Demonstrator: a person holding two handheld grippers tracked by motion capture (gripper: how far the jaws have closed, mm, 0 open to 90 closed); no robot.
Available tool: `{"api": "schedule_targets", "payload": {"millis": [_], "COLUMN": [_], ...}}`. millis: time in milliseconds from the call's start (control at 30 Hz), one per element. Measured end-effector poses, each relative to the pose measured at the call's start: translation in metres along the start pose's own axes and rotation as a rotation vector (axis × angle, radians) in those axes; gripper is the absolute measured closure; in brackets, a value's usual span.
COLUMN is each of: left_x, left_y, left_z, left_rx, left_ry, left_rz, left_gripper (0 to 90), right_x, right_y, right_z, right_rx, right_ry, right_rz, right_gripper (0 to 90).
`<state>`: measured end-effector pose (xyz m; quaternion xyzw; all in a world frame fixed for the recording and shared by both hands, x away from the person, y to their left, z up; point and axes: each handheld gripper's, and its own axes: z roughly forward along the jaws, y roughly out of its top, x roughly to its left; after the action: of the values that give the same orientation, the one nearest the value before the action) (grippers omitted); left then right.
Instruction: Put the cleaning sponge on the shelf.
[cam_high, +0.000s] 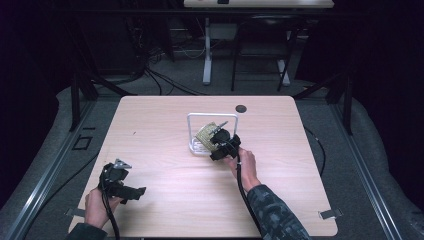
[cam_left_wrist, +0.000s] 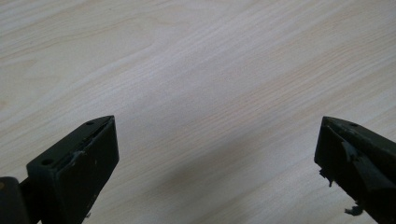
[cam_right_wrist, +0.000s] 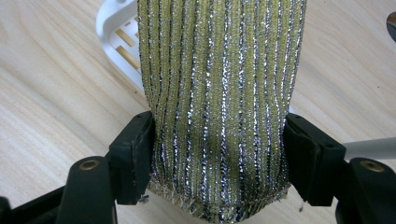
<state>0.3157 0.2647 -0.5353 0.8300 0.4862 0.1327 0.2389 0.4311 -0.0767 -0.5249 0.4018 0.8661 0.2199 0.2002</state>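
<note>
The left gripper (cam_high: 131, 191) is black, with a grey three-cornered plate on top and a black cable trailing from it. In its own view the two jaws are black blocks with a small screw hole near each tip and worn, frayed pad edges. The right gripper (cam_right_wrist: 218, 154) is black too, with brass-coloured rivets at the jaw arms. The person's right sleeve (cam_high: 272, 215) has a dark camouflage pattern.

The right tongs (cam_high: 218, 135) press a glittery yellow scourer (cam_high: 205, 133) at the white rack (cam_high: 192, 131); the left tongs (cam_high: 131, 191) hover well apart over the counter (cam_high: 165, 200).
</note>
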Motion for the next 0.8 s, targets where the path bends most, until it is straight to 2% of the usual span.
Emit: {"api": "schedule_targets", "payload": {"millis": [200, 500, 800], "left_x": [0.0, -0.001, -0.001], "left_y": [0.0, 0.0, 0.0], "left_z": [0.0, 0.0, 0.001], "left_rx": [0.002, 0.002, 0.005], "left_ry": [-0.002, 0.0, -0.005], "left_rz": [-0.002, 0.0, 0.006], "left_gripper": [0.1, 0.1, 0.2], "right_x": [0.004, 0.009, 0.011], "right_y": [0.003, 0.009, 0.011], "right_z": [0.009, 0.022, 0.027], "right_rx": [0.019, 0.043, 0.056], "right_ry": [-0.007, -0.043, -0.073], "right_rz": [-0.006, -0.018, -0.029], "right_gripper": [30.3, 27.6, 16.0]}}
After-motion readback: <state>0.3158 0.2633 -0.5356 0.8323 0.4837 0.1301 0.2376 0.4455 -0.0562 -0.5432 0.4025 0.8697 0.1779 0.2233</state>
